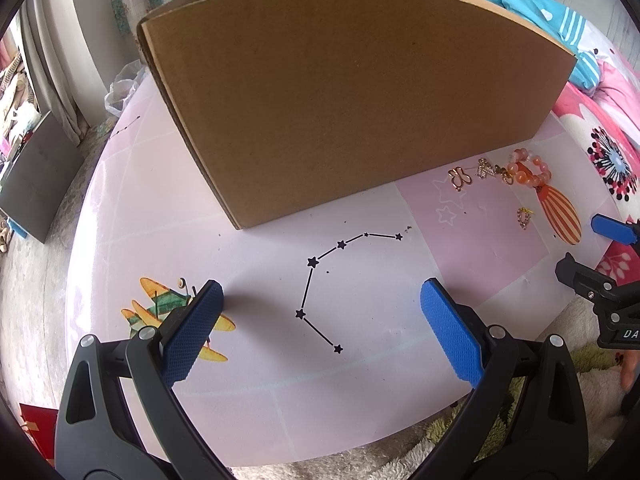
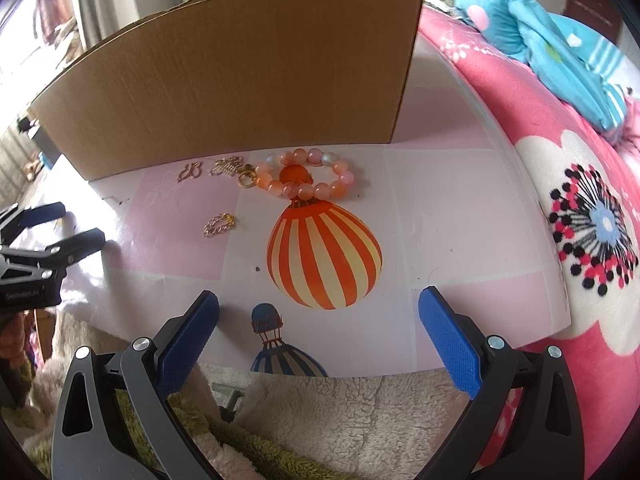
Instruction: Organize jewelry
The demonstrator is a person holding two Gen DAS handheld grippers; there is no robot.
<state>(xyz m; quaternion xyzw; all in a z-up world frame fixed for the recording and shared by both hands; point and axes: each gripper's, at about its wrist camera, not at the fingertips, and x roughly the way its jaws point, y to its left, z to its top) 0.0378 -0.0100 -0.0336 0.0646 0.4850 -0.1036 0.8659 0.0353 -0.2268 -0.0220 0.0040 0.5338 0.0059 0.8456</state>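
An orange and pink bead bracelet [image 2: 306, 176] lies on the table just in front of a brown cardboard box [image 2: 240, 76]. Left of it lie a gold clasp ring [image 2: 246, 180], a gold rhinestone charm [image 2: 227, 166] and a gold butterfly-shaped piece [image 2: 191, 171]. A small gold chain piece [image 2: 219, 225] lies nearer me. The bracelet [image 1: 528, 170], butterfly piece [image 1: 459, 178] and chain piece [image 1: 524, 217] also show at the right of the left wrist view. My left gripper [image 1: 320, 304] is open and empty over the table. My right gripper [image 2: 319, 312] is open and empty, short of the jewelry.
The table [image 1: 260, 400] has a pink and white printed cover with a striped balloon picture [image 2: 324, 254] and a star-line drawing [image 1: 320, 280]. A pink flowered blanket [image 2: 580, 200] and a blue plush toy [image 2: 560, 40] lie to the right. A fluffy rug [image 2: 340, 420] lies below the table edge.
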